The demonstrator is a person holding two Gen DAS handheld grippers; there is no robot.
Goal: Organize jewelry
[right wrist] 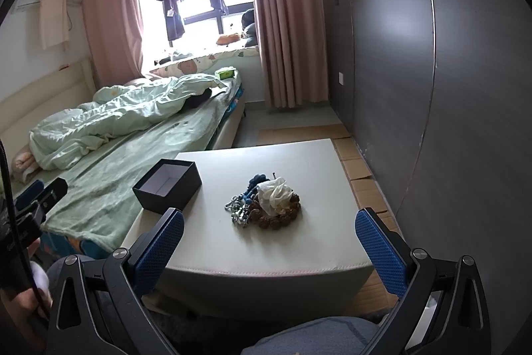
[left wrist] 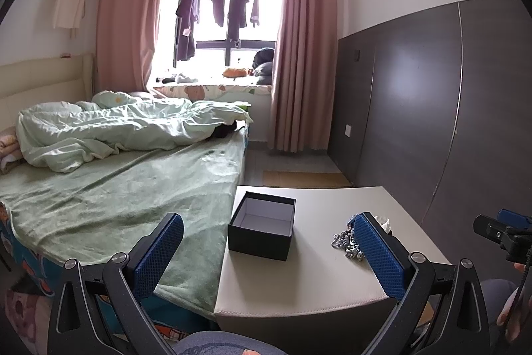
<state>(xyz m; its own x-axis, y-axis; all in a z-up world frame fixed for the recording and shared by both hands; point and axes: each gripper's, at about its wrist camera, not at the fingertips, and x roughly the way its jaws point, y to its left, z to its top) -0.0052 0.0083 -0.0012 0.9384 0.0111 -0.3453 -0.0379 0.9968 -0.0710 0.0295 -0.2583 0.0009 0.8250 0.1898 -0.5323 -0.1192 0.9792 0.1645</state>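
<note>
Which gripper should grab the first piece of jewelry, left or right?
Right. The jewelry pile sits centred ahead of the open right gripper. The left gripper, also open, faces the empty box, its finger partly hiding the pile.

Support: a white padded table with a stitched front edge, standing just beside the bed.
Left rear corner: an open black box, pale lining showing.
Middle, toward the front edge: a heap of jewelry, with brown beads, silver chain, blue pieces and a white fabric flower on top.
</note>
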